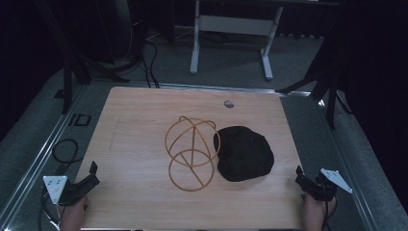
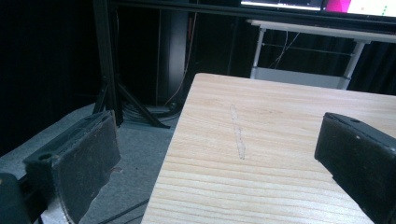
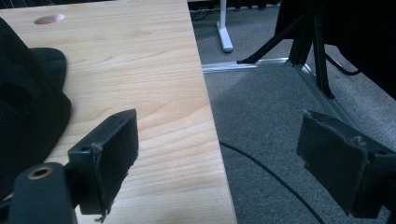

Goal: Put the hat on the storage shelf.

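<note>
Left gripper (image 1: 91, 174) at the lower left of the high view, over the table's (image 1: 139, 120) near left corner, held by a hand (image 1: 73, 217) rising from the bottom edge. Jaws wide apart, nothing between them. In the left gripper view (image 2: 219, 149), one jaw low at the left edge of the frame, over the floor, the other at the right edge, over bare wood; between them, the table's edge and a faint pale scratch (image 2: 238, 135) in the middle of the frame.

Right gripper (image 1: 304, 178) at the lower right of the high view, at the table's near right corner, hand (image 1: 315, 211) below it. Jaws wide apart as well, holding nothing. In the right gripper view (image 3: 219, 158), one jaw at lower left over the wood, the other at lower right over the grey carpet (image 3: 271, 107), a thin cable (image 3: 271, 179) running across the floor between them.

Wire frame (image 1: 191, 152) of golden hoops in the middle of the high view, standing on the table, well apart from both grippers. Black cloth (image 1: 244, 153), crumpled into a mound, just right of it, touching or nearly touching the hoops; cannot tell which. Same cloth at the left edge of the right gripper view (image 3: 28, 102), near the lower-left jaw but apart from it. Small round hole (image 1: 229, 103) in the wood, upper centre of the high view.
</note>
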